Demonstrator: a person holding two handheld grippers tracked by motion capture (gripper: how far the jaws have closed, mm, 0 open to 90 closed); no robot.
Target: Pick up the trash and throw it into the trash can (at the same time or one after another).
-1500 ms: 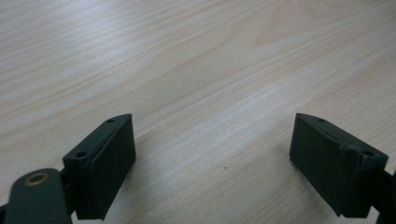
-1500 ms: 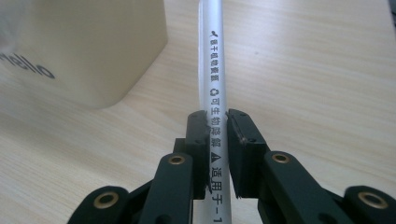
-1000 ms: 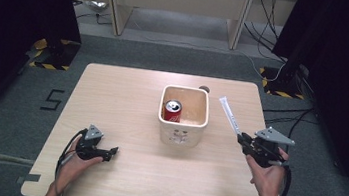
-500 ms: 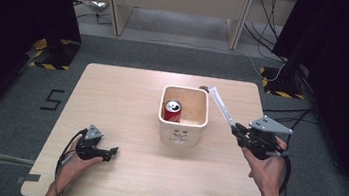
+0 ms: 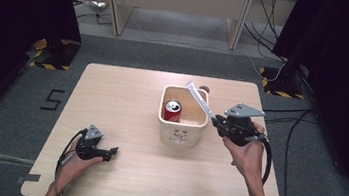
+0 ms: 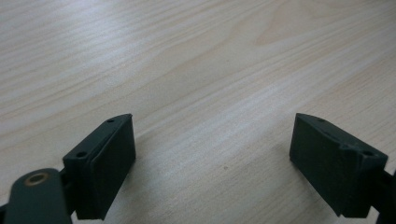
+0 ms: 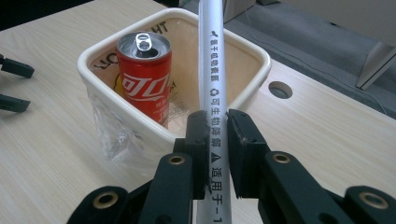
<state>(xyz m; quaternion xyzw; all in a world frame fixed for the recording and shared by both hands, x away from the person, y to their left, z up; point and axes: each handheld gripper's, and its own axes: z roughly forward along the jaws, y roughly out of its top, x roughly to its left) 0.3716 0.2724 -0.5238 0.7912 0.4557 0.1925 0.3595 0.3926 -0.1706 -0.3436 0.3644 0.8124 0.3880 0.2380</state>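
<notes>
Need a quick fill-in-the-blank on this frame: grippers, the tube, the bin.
1. The right gripper is shut on a white ____.
2. The red can stands inside the cream ____.
3. The left gripper has its jaws ____ over the table.
4. The tube's free end reaches over the bin's ____.

Missing words: tube; bin; open; rim

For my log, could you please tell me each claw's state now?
Left claw: open, empty, over the table.
Right claw: shut on the white tube.
</notes>
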